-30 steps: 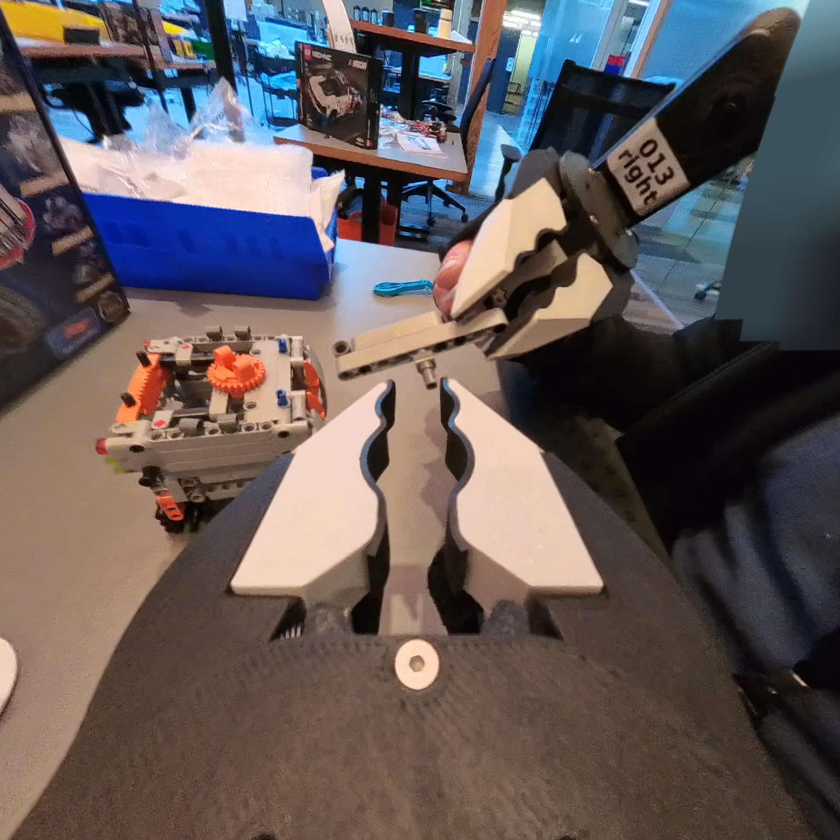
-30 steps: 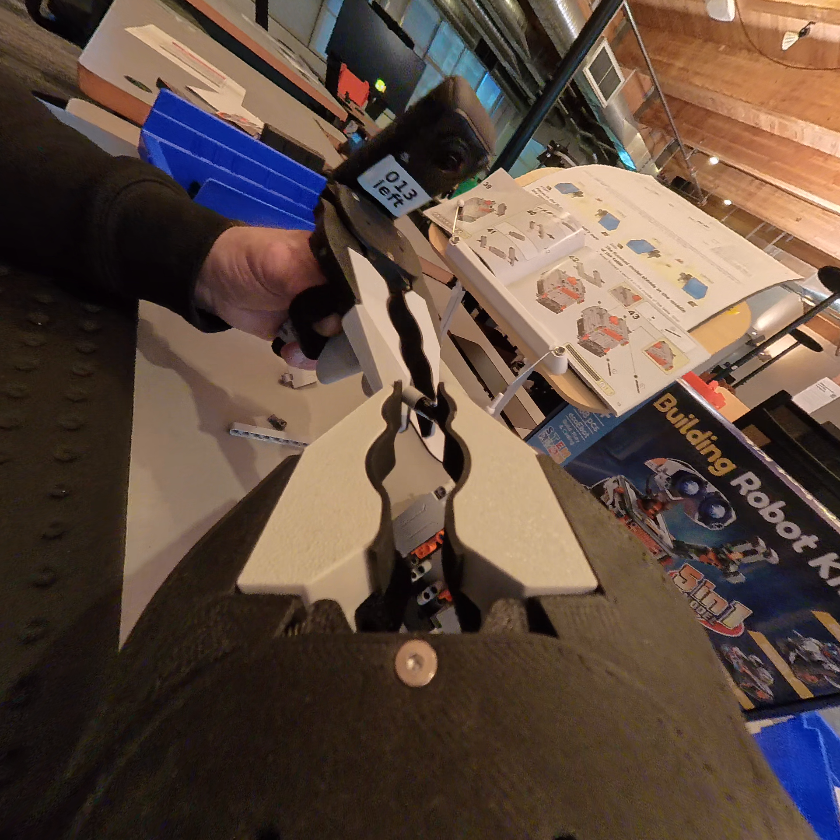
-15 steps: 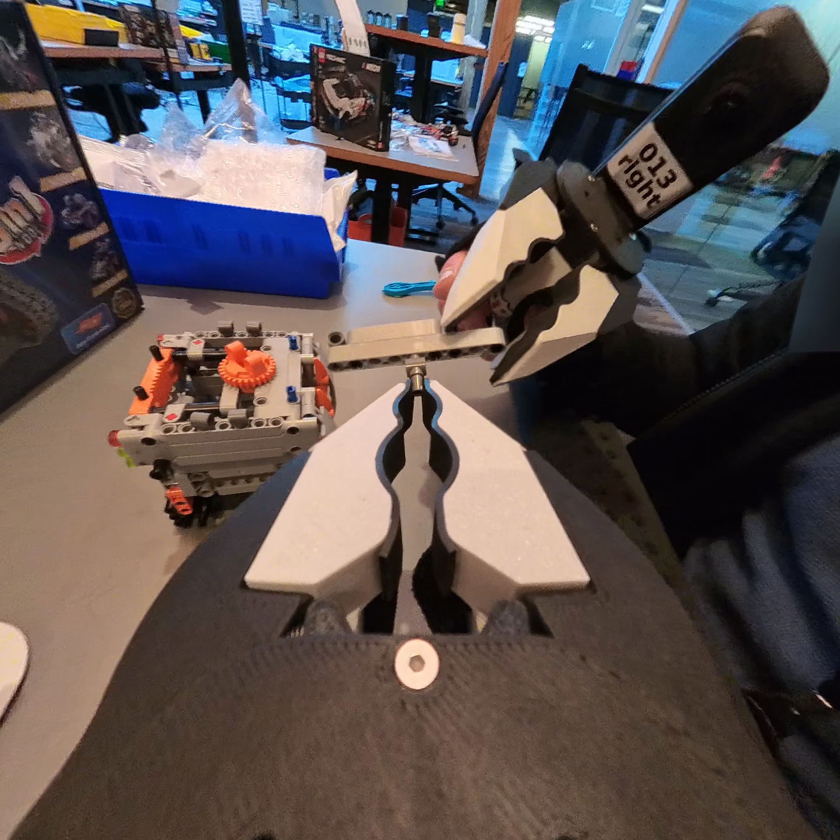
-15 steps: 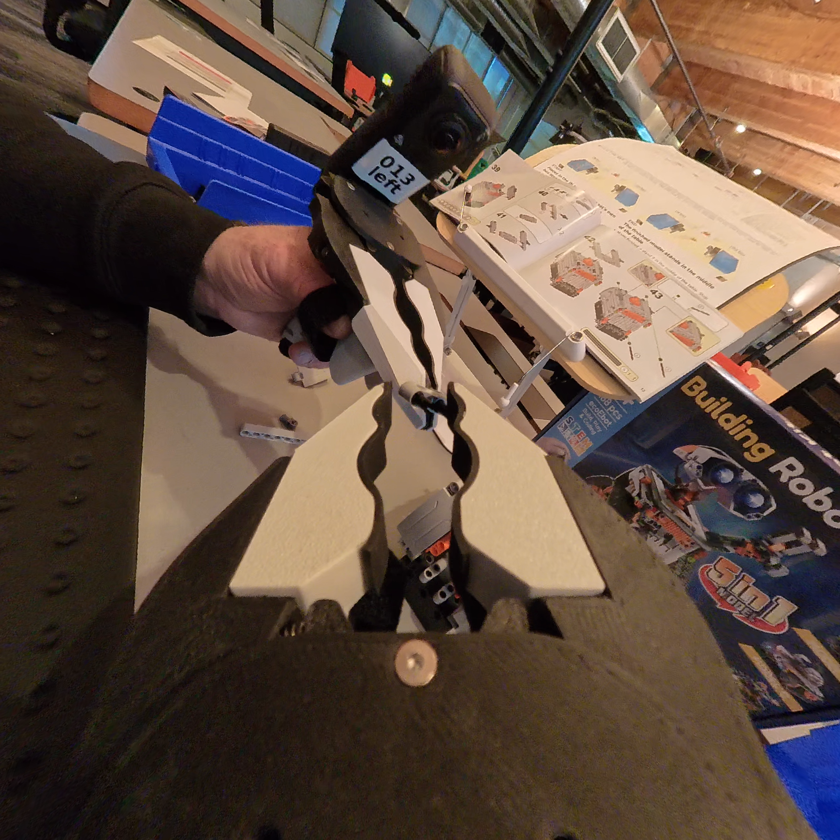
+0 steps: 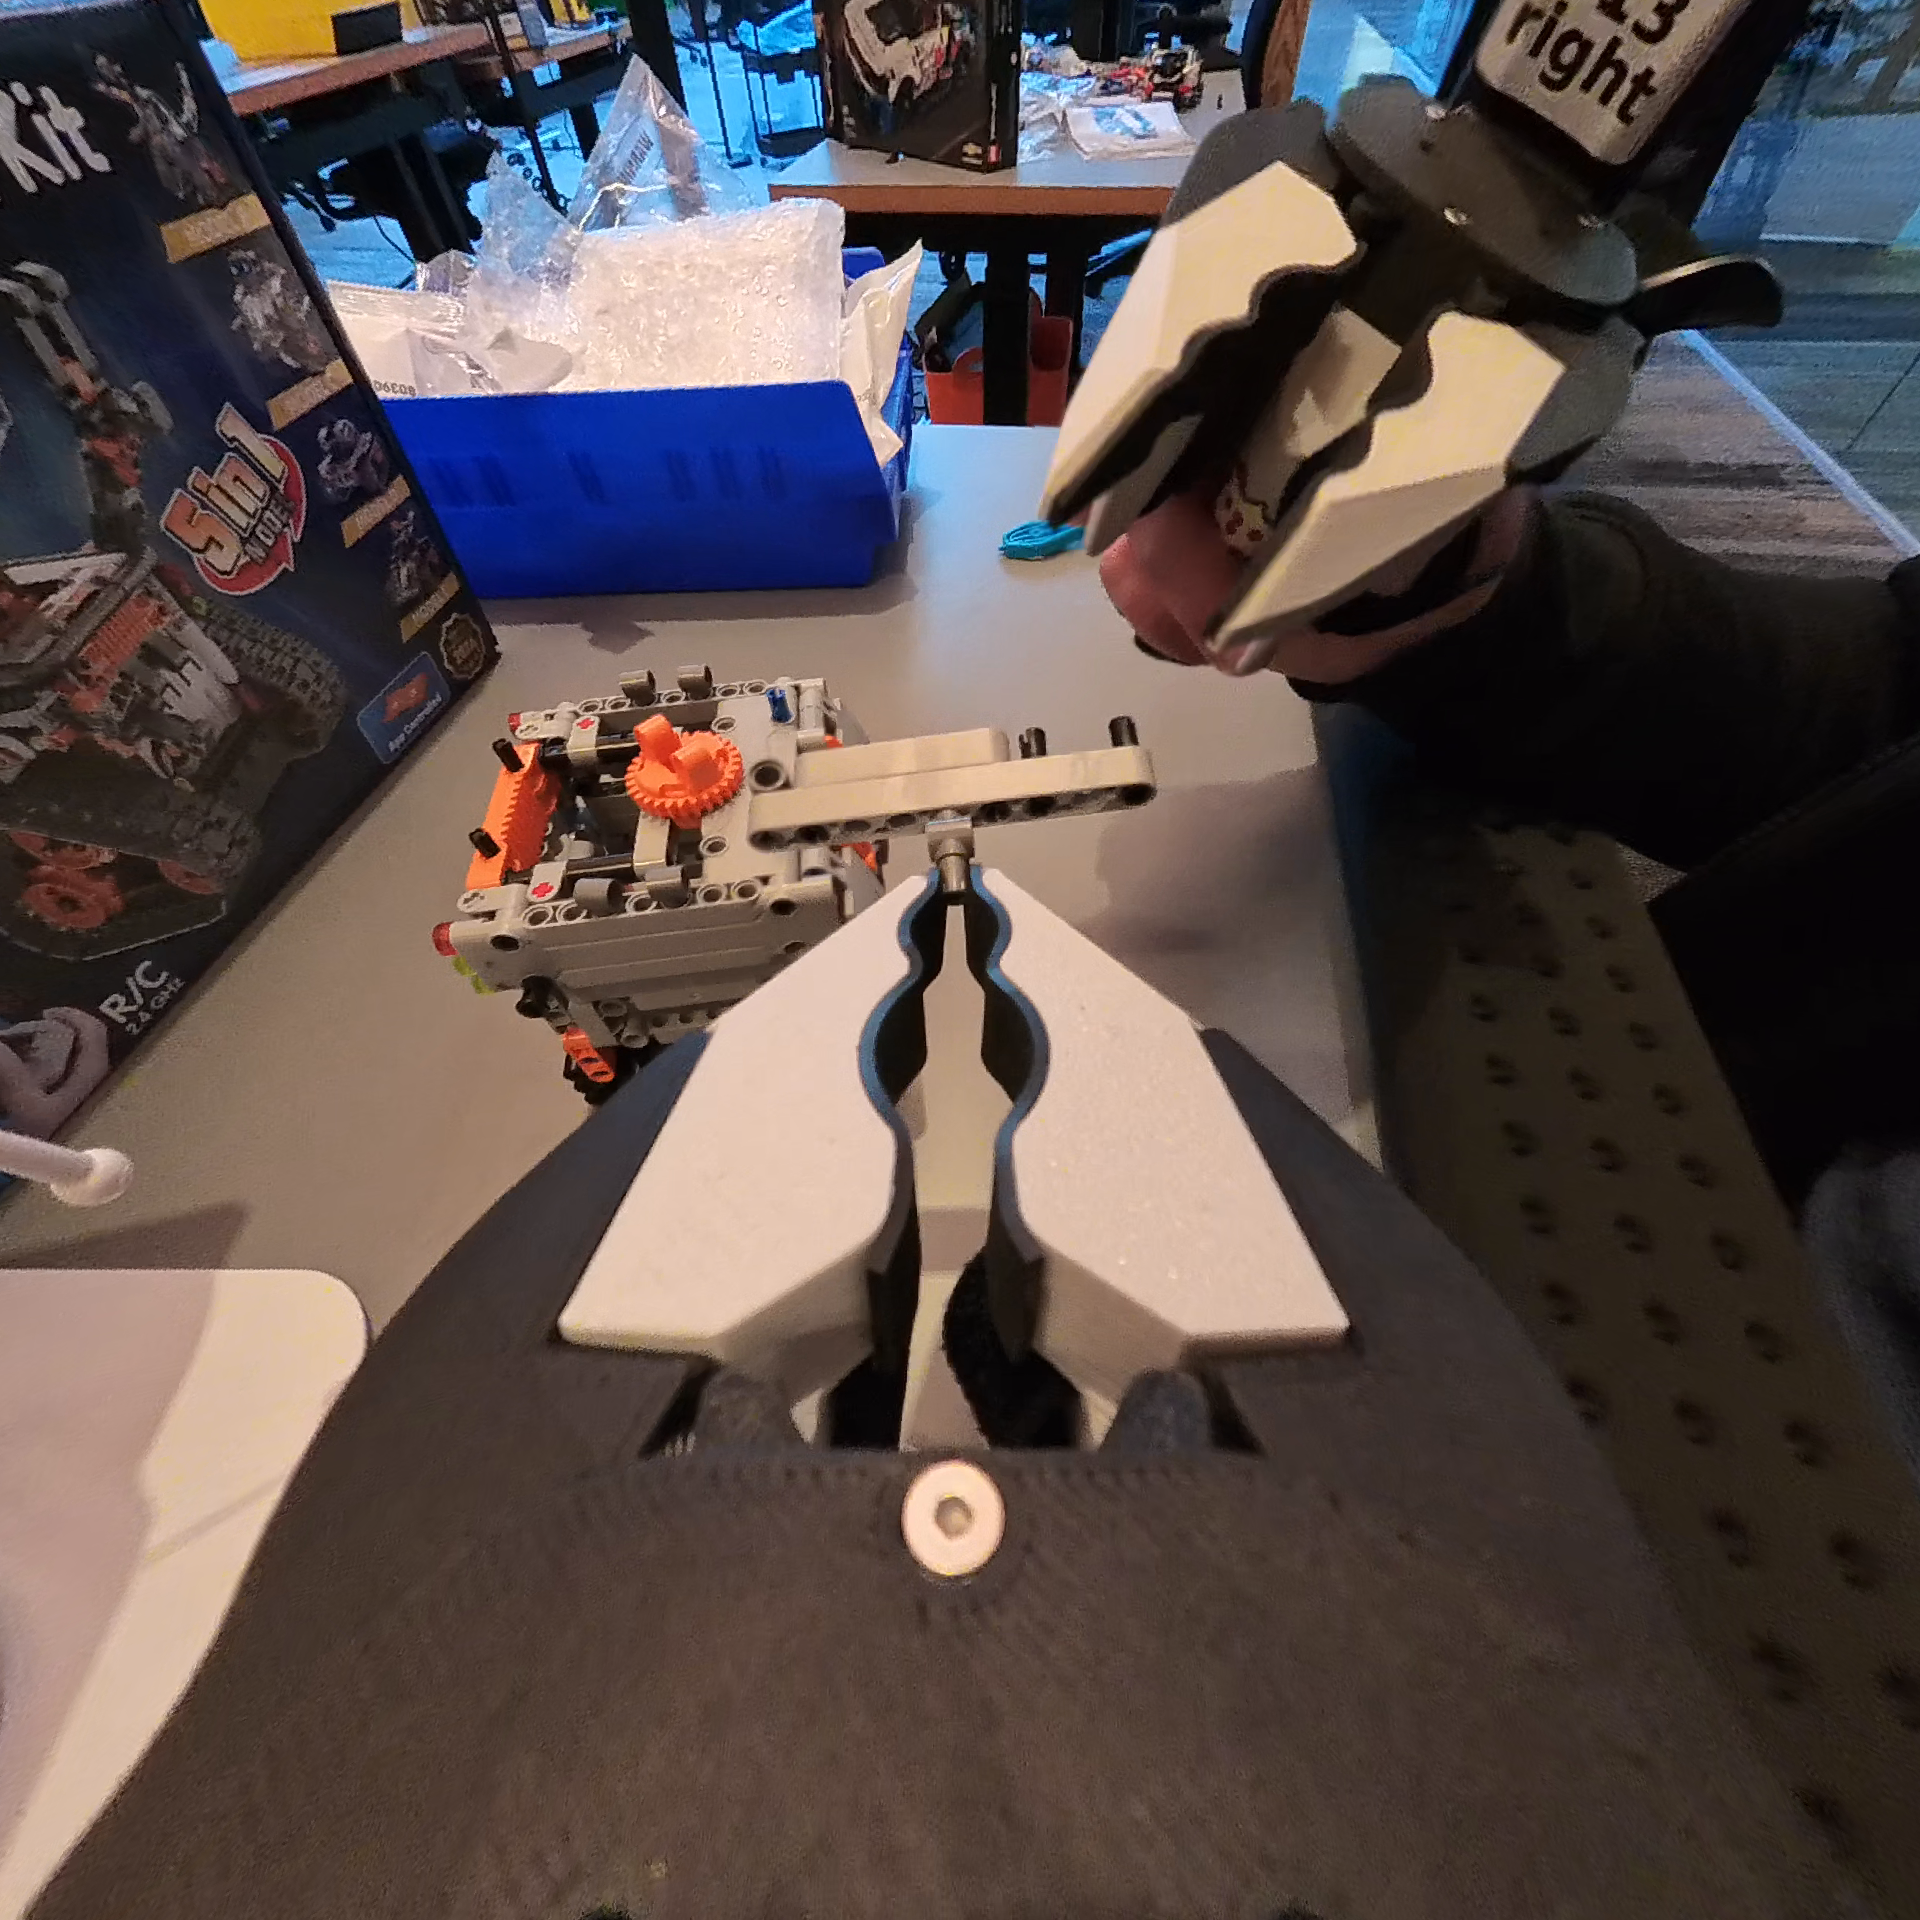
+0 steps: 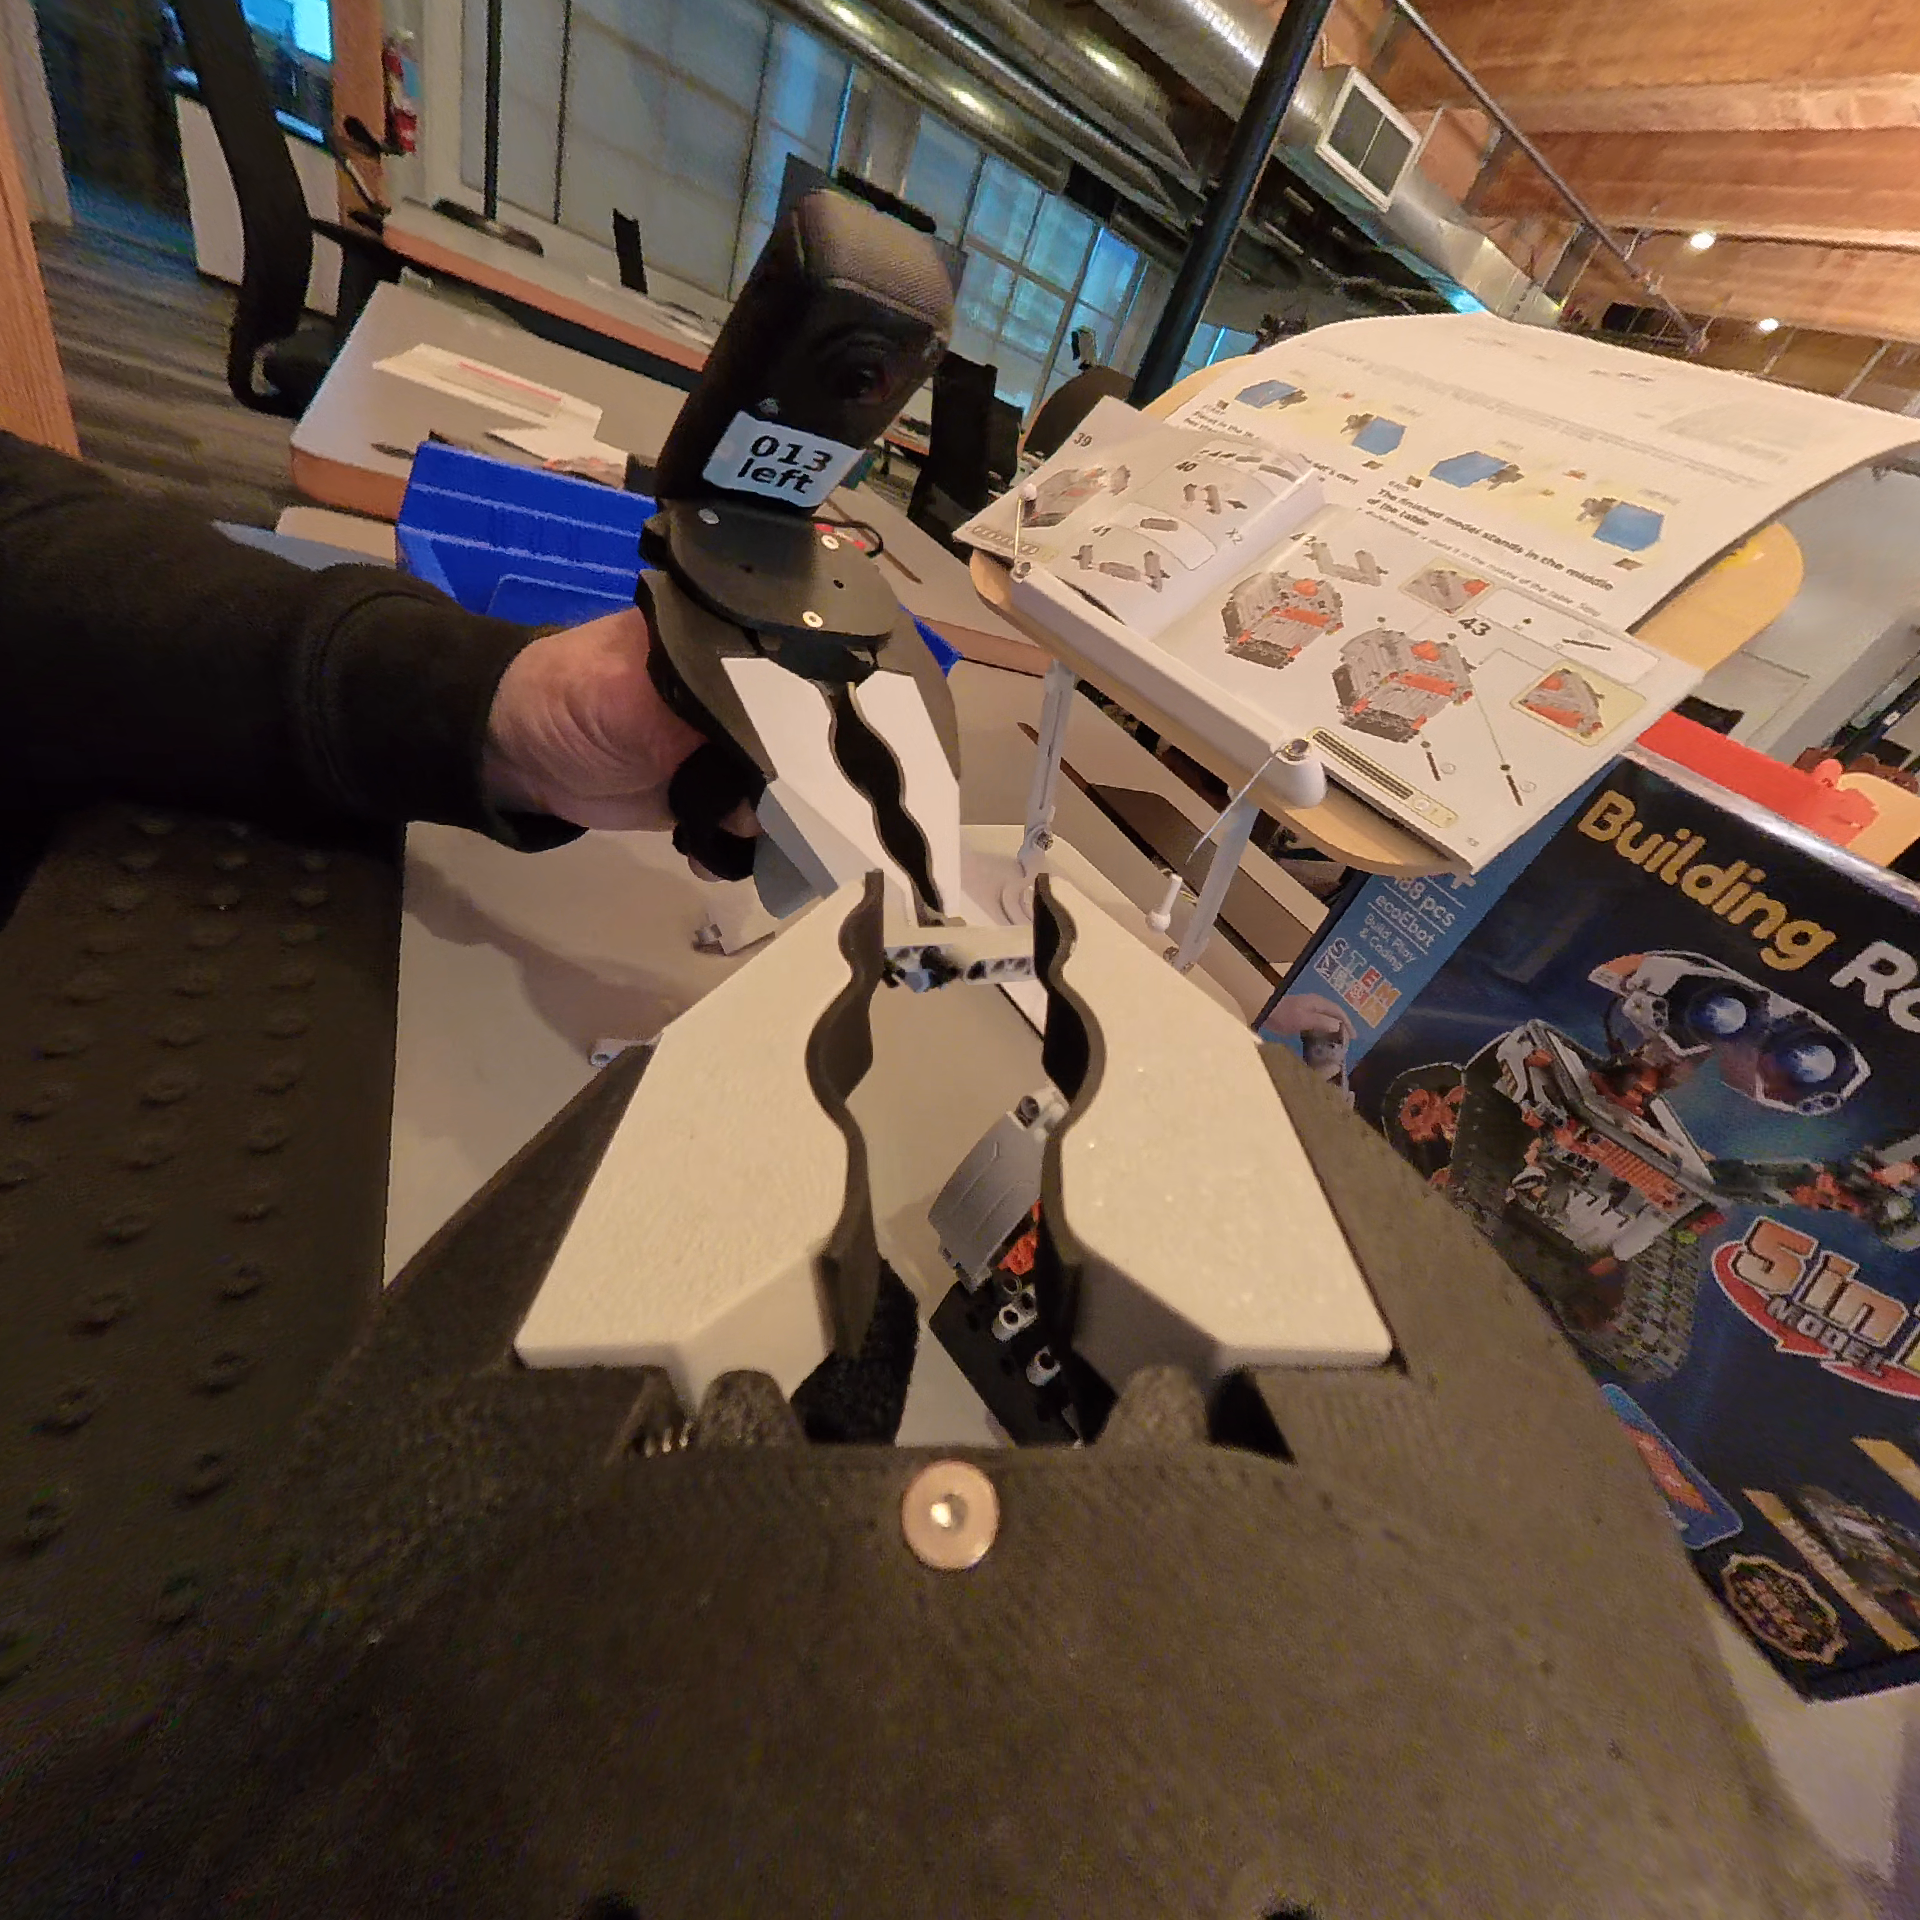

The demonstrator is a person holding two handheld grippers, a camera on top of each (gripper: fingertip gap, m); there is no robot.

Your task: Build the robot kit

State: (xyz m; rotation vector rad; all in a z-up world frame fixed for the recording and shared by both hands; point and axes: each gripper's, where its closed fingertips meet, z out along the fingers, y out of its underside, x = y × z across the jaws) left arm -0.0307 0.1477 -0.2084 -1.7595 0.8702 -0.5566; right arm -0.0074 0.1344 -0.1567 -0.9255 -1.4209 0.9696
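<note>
- A grey holed beam (image 5: 951, 781), long and flat with black pins on top, is held by the small peg beneath it, pinched in the nearly closed tips of the left gripper (image 5: 953, 883).
- The right gripper (image 5: 1132, 566) is spread wide and empty, up and to the right of the beam.
- A grey-and-orange block model (image 5: 644, 862) is seen on the table (image 5: 312, 1039), ahead-left of the left gripper.

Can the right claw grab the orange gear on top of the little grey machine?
Probably yes. The right claw is open, empty and above the table. The orange gear sits uncovered on top of the grey model; the grey beam lies beside it.
</note>
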